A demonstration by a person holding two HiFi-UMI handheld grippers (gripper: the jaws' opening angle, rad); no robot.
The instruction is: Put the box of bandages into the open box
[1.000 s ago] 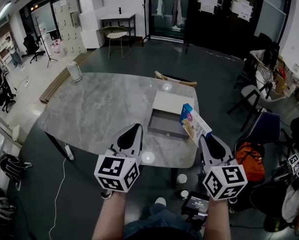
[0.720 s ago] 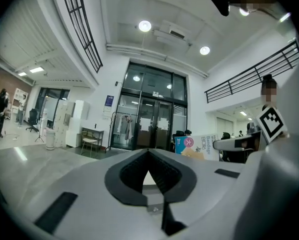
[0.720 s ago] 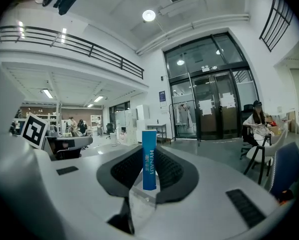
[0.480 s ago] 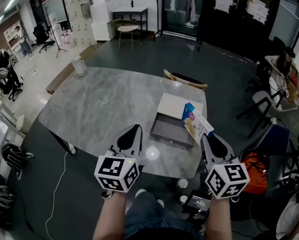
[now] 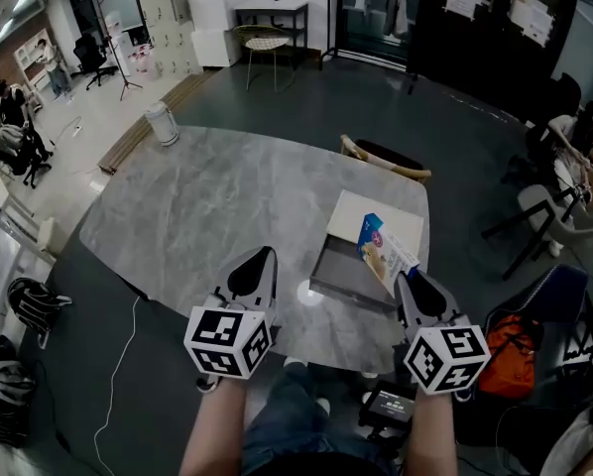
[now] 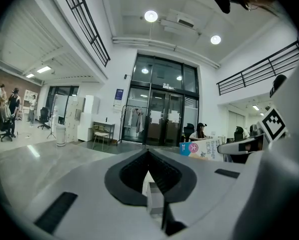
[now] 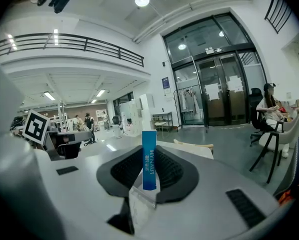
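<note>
Grey marble covers the table [image 5: 197, 206] in front of you, in a big hall with dark glass doors at the far end. Toward its near right edge lies the open box [image 5: 338, 278], a shallow grey tray, with a white lid [image 5: 356, 216] flat against its far side. Your right gripper [image 5: 403, 280] is clamped on the box of bandages [image 5: 382, 250], holding it by its lower end so that it stands up tilted over the right half of the open box; whether it touches the tray cannot be told. In the right gripper view the jaws press on both sides of the blue and white box of bandages [image 7: 149, 159], narrow edge toward the camera. Your left gripper [image 5: 265, 254] hovers to the left of the open box, near the table's front edge, its jaws closed together with nothing between them, as the left gripper view [image 6: 148, 150] confirms. Beyond the open box, a wooden chair [image 5: 388, 157] is pushed in at the table's far side.
</note>
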